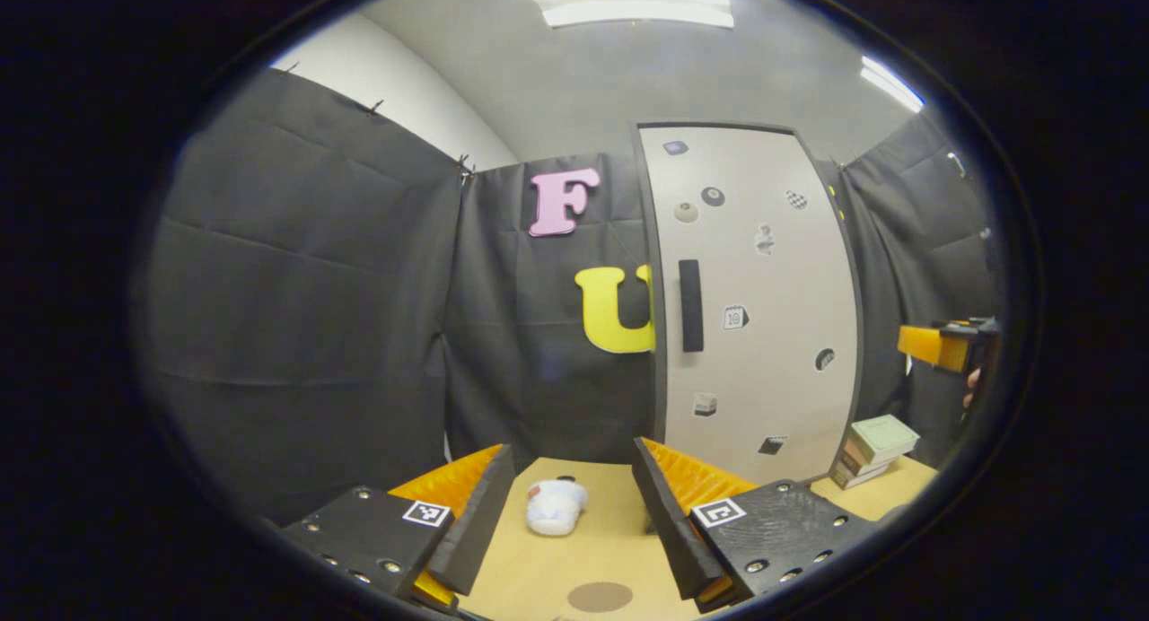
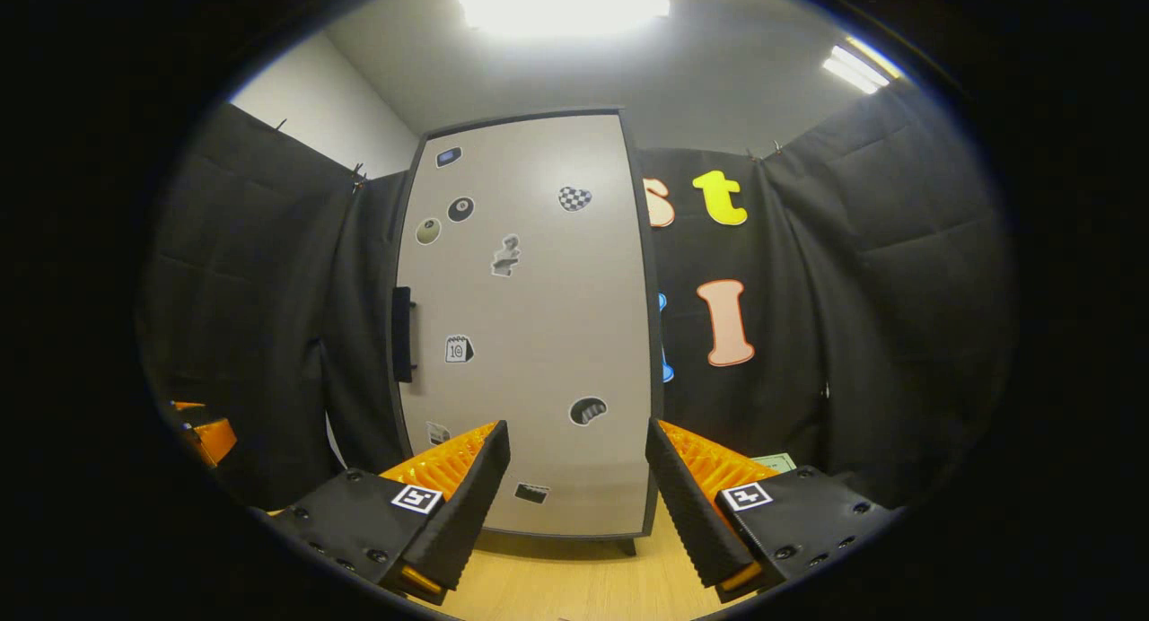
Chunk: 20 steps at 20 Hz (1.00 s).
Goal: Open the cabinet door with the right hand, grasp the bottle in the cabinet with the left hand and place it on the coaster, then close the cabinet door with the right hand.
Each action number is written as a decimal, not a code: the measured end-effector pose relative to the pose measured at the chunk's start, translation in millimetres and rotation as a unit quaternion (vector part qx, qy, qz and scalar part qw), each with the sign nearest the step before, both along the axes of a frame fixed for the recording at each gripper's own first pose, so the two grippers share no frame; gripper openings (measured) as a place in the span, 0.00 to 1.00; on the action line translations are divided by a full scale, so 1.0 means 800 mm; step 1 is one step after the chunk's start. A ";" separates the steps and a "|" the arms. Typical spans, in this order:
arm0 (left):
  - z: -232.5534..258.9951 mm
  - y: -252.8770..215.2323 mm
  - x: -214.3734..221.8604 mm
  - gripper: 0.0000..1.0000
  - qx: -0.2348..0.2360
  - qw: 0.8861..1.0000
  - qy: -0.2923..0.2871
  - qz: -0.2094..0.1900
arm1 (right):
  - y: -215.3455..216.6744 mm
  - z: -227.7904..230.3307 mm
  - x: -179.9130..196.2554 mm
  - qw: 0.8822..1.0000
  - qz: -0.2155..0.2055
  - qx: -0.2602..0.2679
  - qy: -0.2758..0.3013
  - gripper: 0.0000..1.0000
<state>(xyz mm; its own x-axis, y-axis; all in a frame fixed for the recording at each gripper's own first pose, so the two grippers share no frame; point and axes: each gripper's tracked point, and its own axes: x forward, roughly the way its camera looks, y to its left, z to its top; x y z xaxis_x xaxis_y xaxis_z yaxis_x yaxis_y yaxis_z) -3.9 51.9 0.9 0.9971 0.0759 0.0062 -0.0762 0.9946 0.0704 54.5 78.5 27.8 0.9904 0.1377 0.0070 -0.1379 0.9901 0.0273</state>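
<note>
A tall pale cabinet (image 1: 763, 316) with a shut door stands at the back of the table; its dark vertical handle (image 1: 689, 305) runs along the door's left edge. The right gripper view faces the same cabinet (image 2: 530, 334) and handle (image 2: 401, 334). A round brown coaster (image 1: 600, 596) lies on the table between the fingers of my left gripper (image 1: 573, 522), which is open and empty. My right gripper (image 2: 576, 491) is open too, held a short way in front of the door. The right gripper (image 1: 947, 345) also peeks in at the far right of the left gripper view.
A small white object (image 1: 555, 504) lies on the wooden table (image 1: 539, 567) ahead of the coaster. A stack of boxes (image 1: 875, 449) sits right of the cabinet. Black cloth walls close in the booth on all sides.
</note>
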 end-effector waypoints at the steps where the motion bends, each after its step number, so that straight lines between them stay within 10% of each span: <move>1: -0.002 0.008 -0.003 0.80 0.002 1.000 0.001 0.006 | 0.012 0.007 0.007 1.000 0.010 0.003 -0.003 0.97; 20: -0.028 0.193 -0.083 0.80 0.009 0.990 0.020 0.143 | 0.256 0.076 0.148 0.995 0.097 0.013 -0.019 0.97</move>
